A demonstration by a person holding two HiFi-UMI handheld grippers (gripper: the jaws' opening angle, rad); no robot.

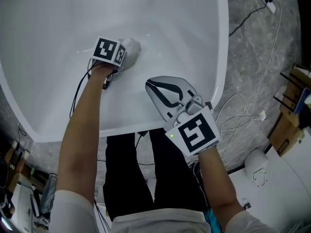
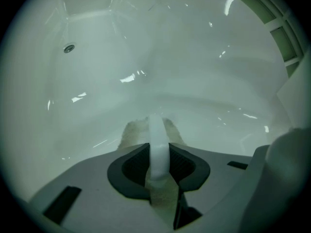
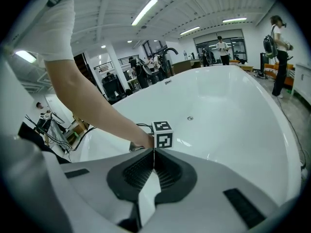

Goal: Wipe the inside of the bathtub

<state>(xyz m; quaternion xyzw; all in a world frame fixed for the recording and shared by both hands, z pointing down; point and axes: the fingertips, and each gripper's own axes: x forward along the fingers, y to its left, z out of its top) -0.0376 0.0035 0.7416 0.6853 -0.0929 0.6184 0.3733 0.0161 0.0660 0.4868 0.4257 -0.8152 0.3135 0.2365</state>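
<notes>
The cloth [image 1: 131, 48] sits in the upper left of centre of the head view, bunched at the tips of my left gripper [image 1: 124, 52]. In the left gripper view, my left gripper [image 2: 158, 149] is clamped on the cloth [image 2: 158, 142]: a pale fold runs up between the two jaws, with fuzzy fabric spreading just beyond them. The cloth appears to rest on the inner surface of the bathtub [image 1: 48, 57], on the slope where the near end wall curves down to the basin floor.

The bathtub [image 2: 184, 62] extends away from the jaws. Its long axis runs toward the upper left of the left gripper view, where a small round metal fitting [image 2: 69, 48] sits in the far wall. The surface to wipe therefore lies ahead of the cloth and to both sides; I judge that the next stroke is a push or sweep along that axis.

My right gripper [image 1: 151, 85] hovers over the near end of the tub, to the lower right of the cloth and well apart from it. In its own view, my right gripper [image 3: 153, 157] has its jaws together with nothing between them. It is the farther one and stands out of the wiping path.

Nothing lies in the basin. Cables [image 1: 243, 101] trail on the grey floor [image 1: 257, 57] outside the rim.
</notes>
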